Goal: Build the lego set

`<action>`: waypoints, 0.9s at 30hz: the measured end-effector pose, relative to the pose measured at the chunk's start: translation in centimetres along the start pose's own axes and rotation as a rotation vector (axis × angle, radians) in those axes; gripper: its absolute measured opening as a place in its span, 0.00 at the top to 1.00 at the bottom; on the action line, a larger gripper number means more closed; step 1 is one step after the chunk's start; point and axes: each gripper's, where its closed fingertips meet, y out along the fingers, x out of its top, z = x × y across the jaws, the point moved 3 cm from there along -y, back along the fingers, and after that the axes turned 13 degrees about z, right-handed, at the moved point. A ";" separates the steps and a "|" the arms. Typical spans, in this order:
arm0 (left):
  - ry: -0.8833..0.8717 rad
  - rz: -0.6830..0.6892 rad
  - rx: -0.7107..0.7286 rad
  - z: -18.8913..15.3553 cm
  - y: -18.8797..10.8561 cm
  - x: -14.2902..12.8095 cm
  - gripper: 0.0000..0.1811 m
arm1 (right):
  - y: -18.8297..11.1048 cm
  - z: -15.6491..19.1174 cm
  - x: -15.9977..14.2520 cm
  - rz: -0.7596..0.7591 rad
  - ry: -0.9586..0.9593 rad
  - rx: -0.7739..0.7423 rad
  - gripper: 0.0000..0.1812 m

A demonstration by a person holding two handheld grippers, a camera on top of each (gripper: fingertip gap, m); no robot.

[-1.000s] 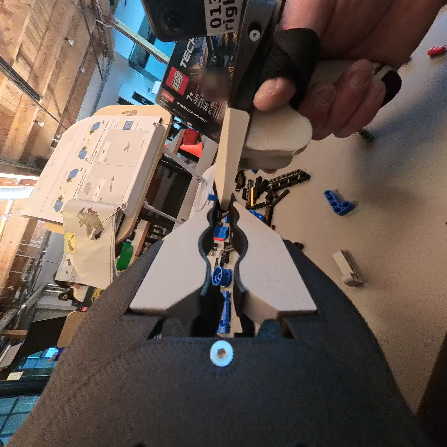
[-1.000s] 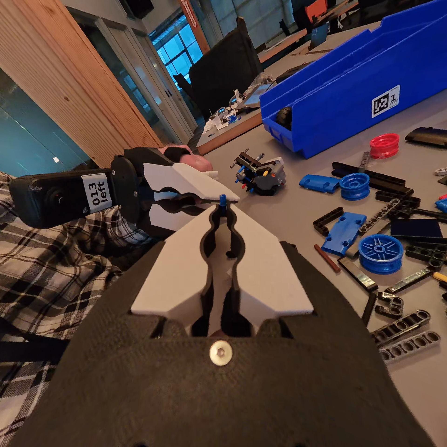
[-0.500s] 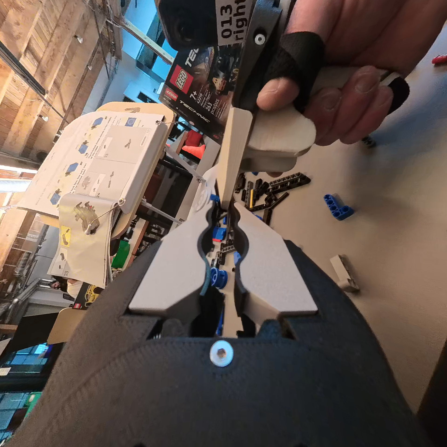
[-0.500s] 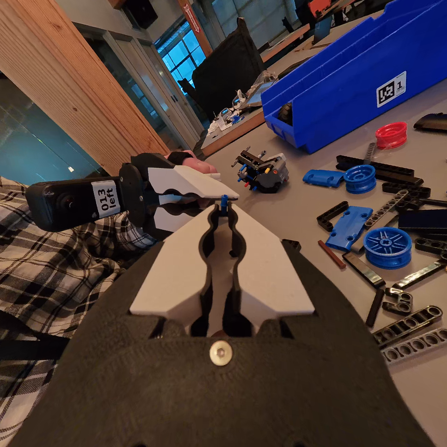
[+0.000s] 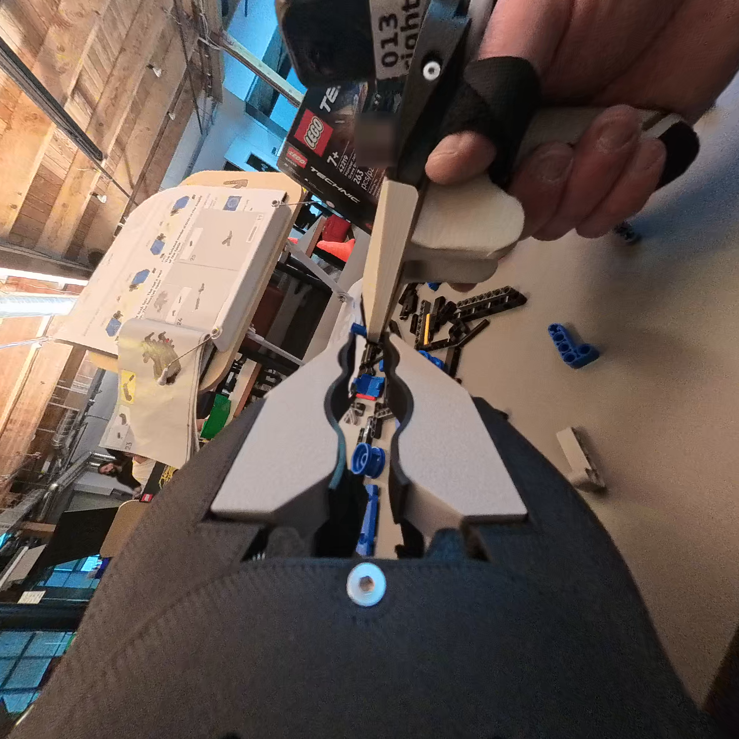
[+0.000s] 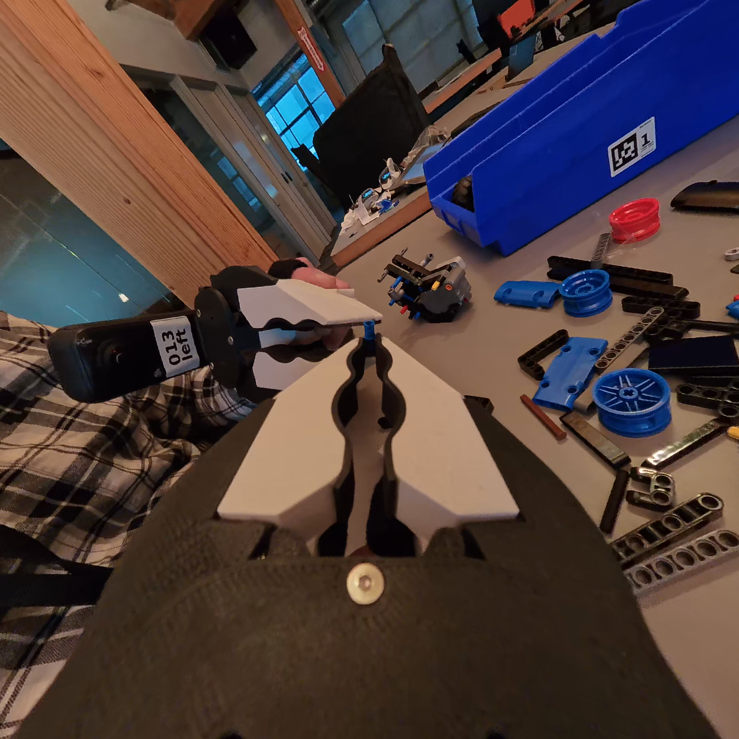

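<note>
Blue plastic pin sits clamped upright in my right tool, above the grey bench. My left tool, closed on a small black piece, meets it tip-to-tip, presumably for joining.

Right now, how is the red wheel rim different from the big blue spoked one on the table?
The red wheel rim lies farther back, near the blue bin, while the blue spoked rim sits nearer, beside a blue panel. The red one shows a plain dished face, and the blue one shows spokes around a cross-shaped hub. The red one also looks smaller. Both lie loose on the grey table, untouched by either gripper.
</note>
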 end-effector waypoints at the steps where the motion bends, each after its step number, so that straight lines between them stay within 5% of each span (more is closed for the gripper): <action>1: -0.003 -0.001 0.005 0.2 -0.2 0.1 0.93 | 0.0 0.0 0.1 -0.007 0.008 0.006 0.98; 8: 0.012 -0.011 0.001 0.2 -0.5 0.1 0.97 | -0.3 0.1 0.0 -0.016 0.010 0.030 0.97; 27: 0.076 0.020 -0.034 -0.6 -0.1 -0.3 0.99 | -0.3 -0.2 -0.5 0.123 -0.275 -0.224 0.97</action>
